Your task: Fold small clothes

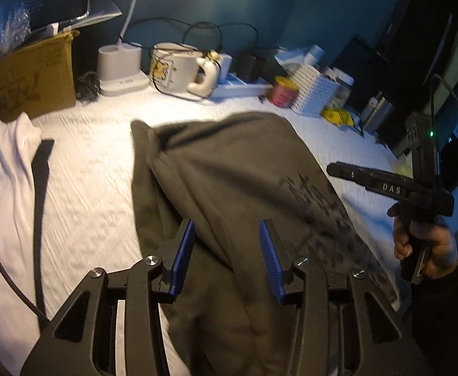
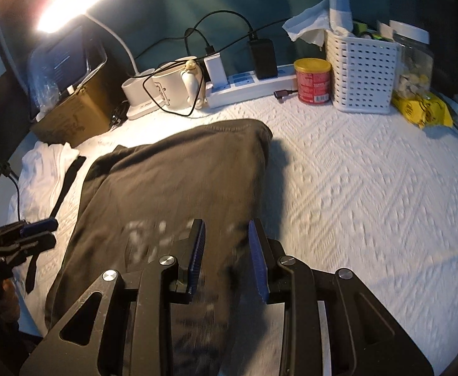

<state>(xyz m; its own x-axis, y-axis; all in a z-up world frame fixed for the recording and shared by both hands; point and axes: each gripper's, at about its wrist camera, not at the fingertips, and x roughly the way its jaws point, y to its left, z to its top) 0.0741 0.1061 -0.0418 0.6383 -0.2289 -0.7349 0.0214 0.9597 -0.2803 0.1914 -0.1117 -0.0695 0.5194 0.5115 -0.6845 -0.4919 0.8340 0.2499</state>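
Observation:
A dark olive garment (image 1: 229,169) with a printed front lies folded on the white textured cover (image 1: 94,172). My left gripper (image 1: 227,224) hovers over its near part. Its blue pads are apart and pinch nothing. At the garment's right edge is my right gripper (image 1: 330,168), held by a hand (image 1: 423,247). In the right wrist view the right gripper (image 2: 226,222) stands open above the garment (image 2: 178,175), the print showing under it. The left gripper (image 2: 51,230) is at the garment's left edge. A white garment (image 1: 6,163) lies to the left.
Along the back wall stand a cardboard box (image 2: 72,116), a lamp base (image 2: 134,94), a white mug (image 2: 172,87), a power strip (image 2: 247,86), a red can (image 2: 312,81), a white basket (image 2: 360,75) and a yellow packet (image 2: 423,109). A dark strip (image 1: 42,188) lies beside the white garment.

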